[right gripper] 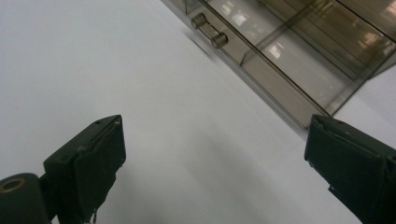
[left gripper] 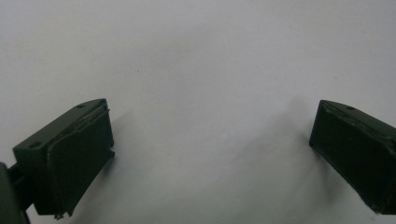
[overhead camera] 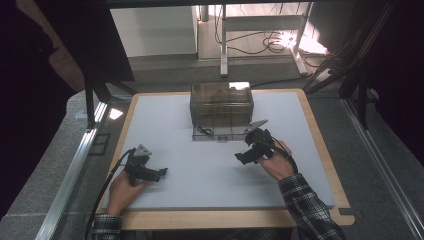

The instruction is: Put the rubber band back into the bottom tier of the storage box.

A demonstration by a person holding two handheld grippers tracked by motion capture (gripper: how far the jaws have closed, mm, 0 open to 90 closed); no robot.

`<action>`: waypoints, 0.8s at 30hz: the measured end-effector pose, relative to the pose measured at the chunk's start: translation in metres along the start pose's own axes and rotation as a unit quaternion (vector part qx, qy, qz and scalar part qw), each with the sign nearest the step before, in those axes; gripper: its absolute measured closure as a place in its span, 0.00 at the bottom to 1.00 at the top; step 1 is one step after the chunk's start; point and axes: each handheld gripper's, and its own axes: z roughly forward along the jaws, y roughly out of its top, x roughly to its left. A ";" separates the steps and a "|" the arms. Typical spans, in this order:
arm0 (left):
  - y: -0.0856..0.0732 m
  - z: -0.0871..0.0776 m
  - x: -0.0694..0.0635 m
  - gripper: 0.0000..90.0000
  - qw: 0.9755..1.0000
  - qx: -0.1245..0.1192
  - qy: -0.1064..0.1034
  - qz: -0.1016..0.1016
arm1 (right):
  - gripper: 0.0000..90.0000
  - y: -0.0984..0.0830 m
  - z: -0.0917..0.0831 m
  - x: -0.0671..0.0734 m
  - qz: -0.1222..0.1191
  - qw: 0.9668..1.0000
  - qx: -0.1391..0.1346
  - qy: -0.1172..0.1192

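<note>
Drawer work is what I read here: one smoky transparent drawer box point(overhead camera: 221, 104) sits near the far edge of the desk point(overhead camera: 200, 165), about midway across, with its bottom drawer point(overhead camera: 220, 131) apparently pulled out toward me. My right gripper point(overhead camera: 248, 152) hangs just off the front right corner of that drawer, jaws spread wide and holding nothing; in the right gripper view the drawer's clear front wall point(right gripper: 261, 70) runs diagonally across, with a small cylindrical handle point(right gripper: 208, 31) showing toward the upper middle. My left gripper point(overhead camera: 161, 172) rests low near the near left part of the desk, well apart from the box, also released, with bare white surface between its pads point(left gripper: 74, 158). To do this step well, I judge I should square the right gripper to the drawer front first, since it now meets it at a slant, then bring the jaws around the handle and move straight along the slide so the light box does not skid. Steadying the box with the left gripper would help. Counting: one box, one open drawer, one handle that I can see, two grippers, and one small dark item point(overhead camera: 203, 131) in the drawer that I cannot identify.
</note>
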 end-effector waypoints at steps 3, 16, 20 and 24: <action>0.000 0.000 0.000 0.00 1.000 0.000 0.000 0.000 | 0.05 -0.006 -0.002 -0.002 0.003 1.000 0.001 -0.001; 0.000 0.000 0.000 0.00 1.000 0.001 0.000 0.000 | 0.03 -0.028 -0.013 -0.012 0.018 1.000 -0.002 -0.008; 0.000 0.000 0.000 0.00 1.000 0.000 0.000 0.000 | 0.02 -0.037 -0.015 -0.015 0.019 1.000 0.003 -0.010; 0.000 0.000 0.000 0.00 1.000 0.000 0.000 0.000 | 0.02 -0.046 -0.015 -0.017 0.023 1.000 0.010 -0.010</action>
